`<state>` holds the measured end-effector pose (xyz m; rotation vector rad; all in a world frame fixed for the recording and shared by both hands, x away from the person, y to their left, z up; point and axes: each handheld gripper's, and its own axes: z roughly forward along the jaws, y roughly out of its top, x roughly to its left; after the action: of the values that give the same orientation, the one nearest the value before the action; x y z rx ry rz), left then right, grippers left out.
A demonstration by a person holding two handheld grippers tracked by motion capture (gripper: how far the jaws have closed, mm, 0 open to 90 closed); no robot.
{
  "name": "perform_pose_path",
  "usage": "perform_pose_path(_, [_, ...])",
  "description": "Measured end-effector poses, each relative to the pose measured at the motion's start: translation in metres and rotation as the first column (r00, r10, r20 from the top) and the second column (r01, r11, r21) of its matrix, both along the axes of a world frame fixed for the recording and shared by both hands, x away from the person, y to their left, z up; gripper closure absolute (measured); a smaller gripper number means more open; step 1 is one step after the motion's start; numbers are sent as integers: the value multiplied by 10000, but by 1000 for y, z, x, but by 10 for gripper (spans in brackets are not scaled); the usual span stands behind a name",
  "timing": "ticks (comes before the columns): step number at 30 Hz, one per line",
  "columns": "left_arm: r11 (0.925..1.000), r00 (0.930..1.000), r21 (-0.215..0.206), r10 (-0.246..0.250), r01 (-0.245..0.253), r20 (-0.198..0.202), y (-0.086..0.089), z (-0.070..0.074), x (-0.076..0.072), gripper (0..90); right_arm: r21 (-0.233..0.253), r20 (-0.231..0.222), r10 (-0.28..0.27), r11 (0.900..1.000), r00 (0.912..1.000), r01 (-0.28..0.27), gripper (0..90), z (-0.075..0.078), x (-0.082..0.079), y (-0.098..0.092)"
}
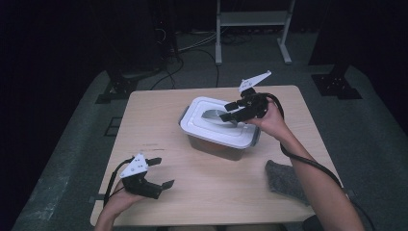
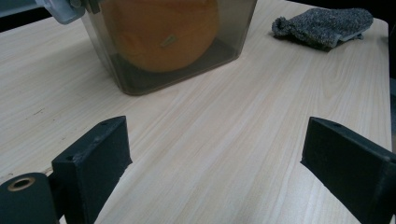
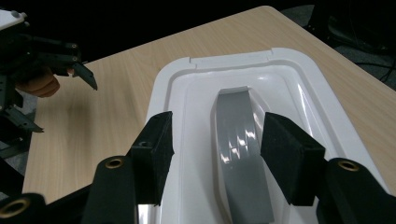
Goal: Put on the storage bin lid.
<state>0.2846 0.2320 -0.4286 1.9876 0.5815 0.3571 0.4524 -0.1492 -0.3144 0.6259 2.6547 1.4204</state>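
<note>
A clear plastic box with a white lid stands mid-table. Its lid carries a grey handle in a recess. Something orange lies inside the box. My right gripper hovers open over the lid, one jaw on each side of the grey handle, nothing gripped. My left gripper rests open near the table's front left, aimed at the box, with bare wood between its jaws.
A grey knitted cloth lies crumpled at the front right of the wooden table. Beyond the table, on the dark floor, are cables and a white frame stand.
</note>
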Motion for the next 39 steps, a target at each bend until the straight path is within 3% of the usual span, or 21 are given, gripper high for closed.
perform_pose_path(18, [10000,10000,-2,31,-31,-64,-1,-1,0,71,-34,113,-245,9997,9996,246,415,2,-24,-35])
perform_pose_path(39, [10000,9999,-15,93,-93,-46,-1,-2,0,71,243,-129,-998,9947,9949,1001,407,-11,-49,-91])
